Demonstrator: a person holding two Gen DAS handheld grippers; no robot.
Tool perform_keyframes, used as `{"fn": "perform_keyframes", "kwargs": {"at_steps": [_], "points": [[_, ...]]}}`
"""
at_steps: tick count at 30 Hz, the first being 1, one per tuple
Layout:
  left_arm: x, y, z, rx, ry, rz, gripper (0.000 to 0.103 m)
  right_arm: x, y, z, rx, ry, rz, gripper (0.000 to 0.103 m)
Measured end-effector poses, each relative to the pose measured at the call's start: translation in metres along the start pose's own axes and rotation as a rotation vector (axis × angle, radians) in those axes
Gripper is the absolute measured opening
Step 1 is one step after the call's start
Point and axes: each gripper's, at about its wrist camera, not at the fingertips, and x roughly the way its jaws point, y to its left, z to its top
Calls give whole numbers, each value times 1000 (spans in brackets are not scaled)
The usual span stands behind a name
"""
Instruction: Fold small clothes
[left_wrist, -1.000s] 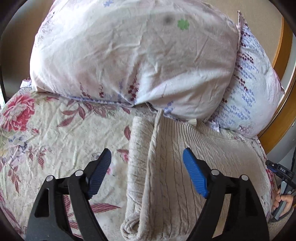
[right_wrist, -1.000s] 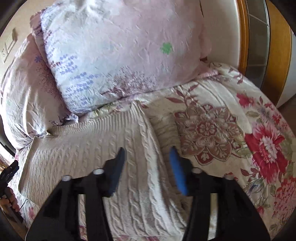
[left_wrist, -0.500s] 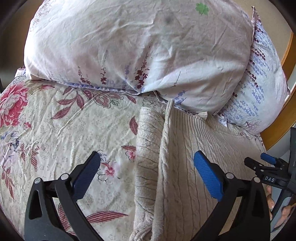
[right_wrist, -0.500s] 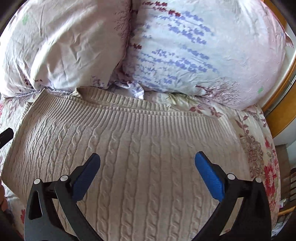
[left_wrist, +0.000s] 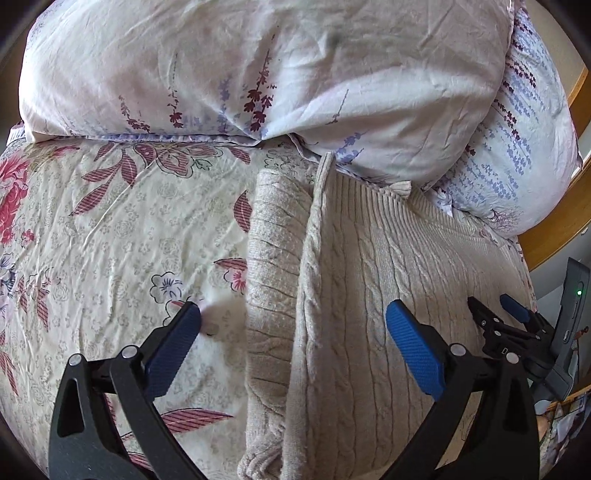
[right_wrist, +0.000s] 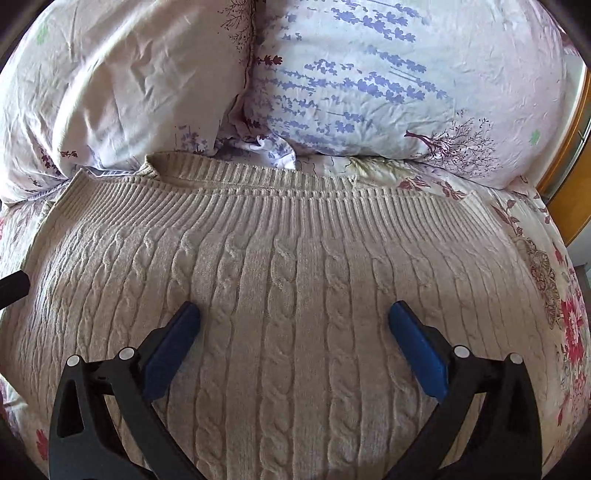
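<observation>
At the bottom of the left wrist view, the left gripper (left_wrist: 293, 317) has its blue fingers (left_wrist: 173, 349) wide apart, having just been opening, with nothing clamped. Between them lies the folded edge of a beige cable-knit sweater (left_wrist: 369, 295); the finger at 8 o'clock sits over the floral bedsheet (left_wrist: 110, 229), the one at 4 o'clock over the knit. A sleeve (left_wrist: 273, 258) lies folded along the sweater's edge, running toward 12 o'clock. At 3 o'clock the right gripper (left_wrist: 495, 306) pokes in beside a grey handle.

In the right wrist view, the right gripper's fingers (right_wrist: 417, 350) are also spread wide, just opened, and grasping nothing. Both hover over the middle of the sweater, which fills the frame from 6 o'clock to the centre. Its ribbed hem (right_wrist: 295, 192) runs across the middle, from 9 to 3 o'clock. Beyond, at 12 o'clock, two pillows (right_wrist: 369, 74) with lavender prints press against the hem.

Likely risks: the thick knit may bunch or slip if only the top layer is pinched, and the folded sleeve could spring open as the next fold is lifted. The pillows crowd the far edge and could catch the hem.

Small white lettering on the right gripper is too small to read.
</observation>
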Motion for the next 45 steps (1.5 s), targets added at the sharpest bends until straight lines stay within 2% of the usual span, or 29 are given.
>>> {"fn": "perform_keyframes", "kwargs": {"at_steps": [3,4,5,6,8,13,16,18,24,27,30,35,38,41,42,43,45], "points": [[8,-11,2,73,19,65,78,-1,2,-1,-7,-3,12,102],[9,-11,4,73,28,38,66,0,2,0,-8,-2,15,102],[8,-9,7,59,26,14,60,0,2,0,-8,-1,17,102],[9,-6,10,32,37,-33,46,0,2,0,-10,-2,19,102],[11,3,14,-22,35,-83,42,0,1,0,-14,0,25,102],[13,22,12,-137,46,-221,23,3,-1,4,-19,7,29,102],[6,19,12,-155,19,-261,20,4,-1,5,-21,6,25,102],[-5,10,16,-172,-7,-326,19,3,1,5,-20,5,21,102],[-33,-45,28,-143,-66,-479,15,1,4,5,-42,-6,6,102],[-31,-73,33,-149,-50,-572,14,0,6,5,-49,-11,7,102],[-18,-106,34,-129,-40,-594,14,0,6,4,-53,-17,14,102],[10,-133,31,-165,22,-637,14,-2,2,7,-78,-4,44,102],[19,-148,28,-178,41,-674,14,-15,-18,10,-66,5,13,102],[30,-166,28,-183,59,-699,14,-32,-56,6,-15,-39,-76,102],[35,-173,27,-182,62,-704,14,-37,-71,2,17,-53,-72,102],[42,-179,24,-183,68,-701,14,-41,-88,-2,58,-75,-32,102],[60,-188,17,-203,104,-677,15,-50,-125,-11,182,-135,129,102]]}}
